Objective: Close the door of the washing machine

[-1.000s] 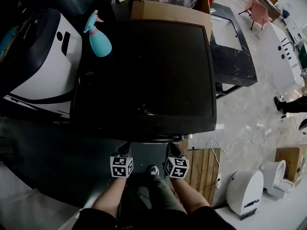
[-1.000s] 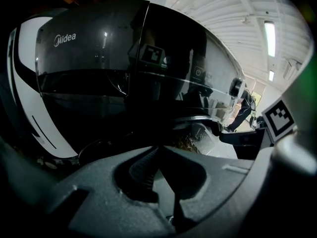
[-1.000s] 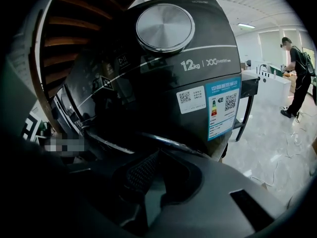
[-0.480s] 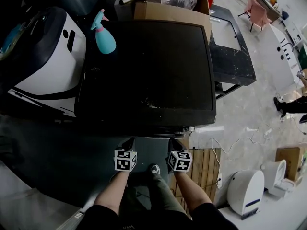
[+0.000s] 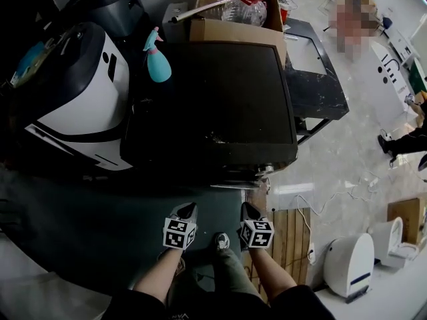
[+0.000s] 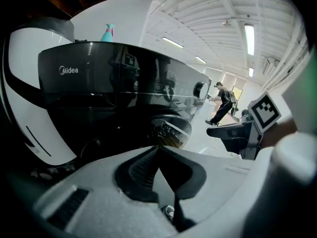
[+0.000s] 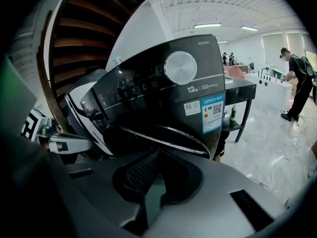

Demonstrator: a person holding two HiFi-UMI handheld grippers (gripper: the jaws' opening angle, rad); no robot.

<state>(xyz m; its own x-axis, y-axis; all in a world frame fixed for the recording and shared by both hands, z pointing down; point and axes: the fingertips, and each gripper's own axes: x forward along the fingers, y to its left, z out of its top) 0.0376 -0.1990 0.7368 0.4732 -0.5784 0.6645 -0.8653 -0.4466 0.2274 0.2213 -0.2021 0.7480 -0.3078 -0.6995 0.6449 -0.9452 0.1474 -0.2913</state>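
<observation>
The black washing machine (image 5: 213,105) fills the middle of the head view, seen from above. Both grippers hover side by side just short of its front edge: the left gripper (image 5: 189,209) and the right gripper (image 5: 248,208), each shut with nothing in it. In the left gripper view the shut left gripper (image 6: 158,150) points at the round door (image 6: 171,128) under the dark control panel (image 6: 99,78). The right gripper (image 7: 157,155) faces the door's chrome rim (image 7: 168,135), below the dial (image 7: 181,67). The door seems to lie close against the front; I cannot tell whether it is latched.
A white appliance (image 5: 80,99) stands left of the machine, and a teal spray bottle (image 5: 158,59) on its back corner. Behind is a cardboard box (image 5: 233,19), to the right a black table (image 5: 313,79). A wooden pallet (image 5: 287,239), a white device (image 5: 347,265) and cables lie on the floor.
Both grippers have drawn back from the machine's front and risen a little; their fingertips, earlier hidden under the front edge, now show apart from it. Both stay shut.
</observation>
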